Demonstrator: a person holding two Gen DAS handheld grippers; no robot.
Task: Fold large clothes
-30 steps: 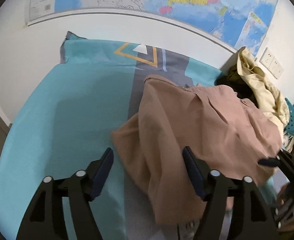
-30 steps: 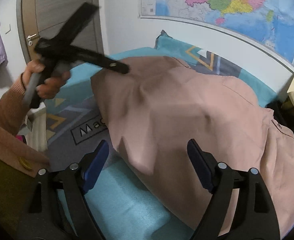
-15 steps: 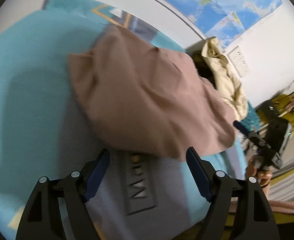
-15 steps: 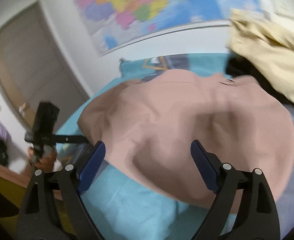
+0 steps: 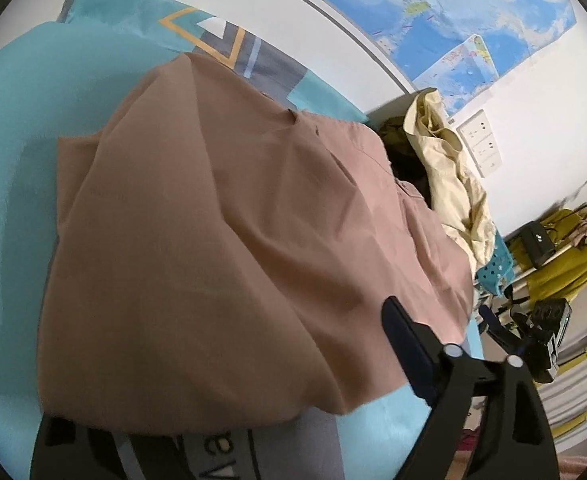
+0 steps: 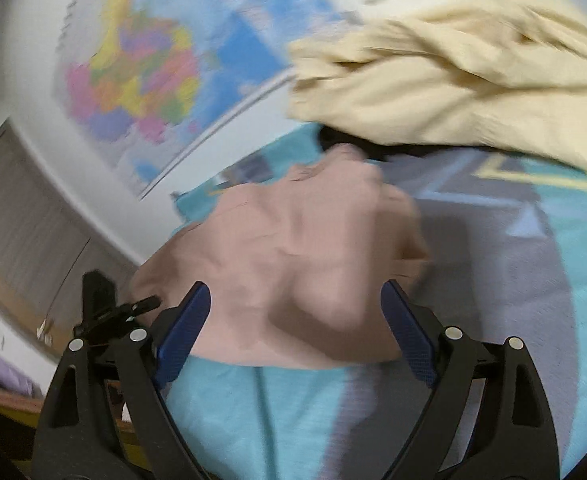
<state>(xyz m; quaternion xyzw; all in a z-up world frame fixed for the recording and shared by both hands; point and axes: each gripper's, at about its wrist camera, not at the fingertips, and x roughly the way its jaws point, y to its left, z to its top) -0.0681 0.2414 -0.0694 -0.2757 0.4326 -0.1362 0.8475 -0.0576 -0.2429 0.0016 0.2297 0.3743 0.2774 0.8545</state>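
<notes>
The brown garment [image 5: 221, 240] lies bunched on the teal bed [image 5: 21, 128], its near hem draping over the left gripper [image 5: 253, 380], whose left finger is hidden, so I cannot tell whether those jaws are spread or pinching cloth. The right gripper [image 6: 293, 340] hangs with jaws spread wide and nothing between them, just short of the garment's near edge, though this view is blurred. A cream garment [image 6: 453, 88] is heaped at the bed's far corner, with bare bedspread beside the brown one.
</notes>
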